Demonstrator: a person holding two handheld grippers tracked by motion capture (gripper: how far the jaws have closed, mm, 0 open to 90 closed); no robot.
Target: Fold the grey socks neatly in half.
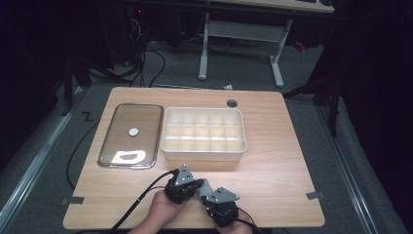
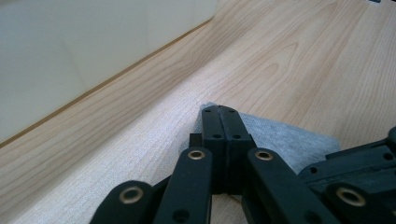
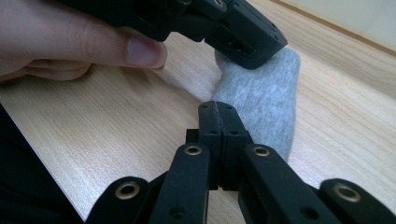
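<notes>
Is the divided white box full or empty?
Empty: every compartment of the white box shows a bare bottom in the high view; its clear lid lies beside it.

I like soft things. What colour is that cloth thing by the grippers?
Light grey, plain. The cloth shows best in the right gripper view.

on the table (image 1: 272,146), the lid (image 1: 130,135) lies left of the compartment box (image 1: 203,131).

A light wooden table (image 1: 282,146) carries a lid (image 1: 130,135), a compartment box (image 1: 203,134) and a grey cloth (image 3: 268,100)
</notes>
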